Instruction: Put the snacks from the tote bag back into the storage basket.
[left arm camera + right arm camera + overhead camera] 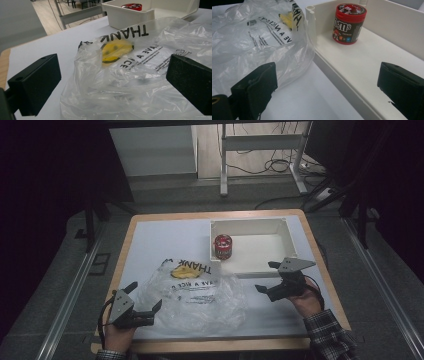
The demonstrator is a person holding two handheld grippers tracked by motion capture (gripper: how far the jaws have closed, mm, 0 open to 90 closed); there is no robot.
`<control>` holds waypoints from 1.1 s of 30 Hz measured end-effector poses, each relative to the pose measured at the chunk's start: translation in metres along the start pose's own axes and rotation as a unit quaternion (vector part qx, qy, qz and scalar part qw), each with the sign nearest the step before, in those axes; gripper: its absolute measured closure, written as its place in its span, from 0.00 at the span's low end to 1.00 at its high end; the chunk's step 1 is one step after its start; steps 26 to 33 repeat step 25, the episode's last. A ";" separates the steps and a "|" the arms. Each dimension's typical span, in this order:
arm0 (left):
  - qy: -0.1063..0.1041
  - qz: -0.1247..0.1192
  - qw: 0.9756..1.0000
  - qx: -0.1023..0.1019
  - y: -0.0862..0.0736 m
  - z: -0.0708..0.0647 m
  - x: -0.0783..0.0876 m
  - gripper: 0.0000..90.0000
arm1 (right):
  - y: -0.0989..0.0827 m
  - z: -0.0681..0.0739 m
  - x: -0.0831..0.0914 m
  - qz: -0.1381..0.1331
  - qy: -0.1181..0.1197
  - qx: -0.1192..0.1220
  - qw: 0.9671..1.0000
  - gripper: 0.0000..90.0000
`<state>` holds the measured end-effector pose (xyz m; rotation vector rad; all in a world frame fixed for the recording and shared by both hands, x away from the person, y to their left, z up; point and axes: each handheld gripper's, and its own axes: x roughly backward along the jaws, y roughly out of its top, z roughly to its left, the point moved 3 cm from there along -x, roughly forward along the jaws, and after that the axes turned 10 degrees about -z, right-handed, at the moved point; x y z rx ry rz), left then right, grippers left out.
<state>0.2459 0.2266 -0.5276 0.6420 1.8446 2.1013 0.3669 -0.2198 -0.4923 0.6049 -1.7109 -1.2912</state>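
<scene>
Approach stage, apparently. Left tongs spread, empty, facing bag. Right tongs spread, empty, at tray. Next: likely grip bag edge or candy tub.

The left gripper hovers with its 2 black jaws spread wide around the crumpled clear bag on the table; beyond sits a white bin holding a red-lidded can.
</scene>
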 end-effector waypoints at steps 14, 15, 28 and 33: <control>-0.001 0.001 1.000 0.000 0.000 0.000 0.000 0.00 | -0.007 0.004 0.026 -0.013 -0.020 -0.007 1.000 0.02; -0.001 0.001 1.000 0.000 -0.001 -0.001 0.000 0.00 | -0.008 0.004 0.027 -0.015 -0.021 -0.007 1.000 0.02; -0.002 0.002 1.000 0.000 0.000 -0.001 -0.001 0.00 | -0.016 0.006 0.037 -0.011 -0.024 -0.019 0.999 0.02; -0.002 0.002 1.000 0.000 0.000 -0.001 -0.001 0.00 | -0.016 0.006 0.037 -0.011 -0.024 -0.019 0.999 0.02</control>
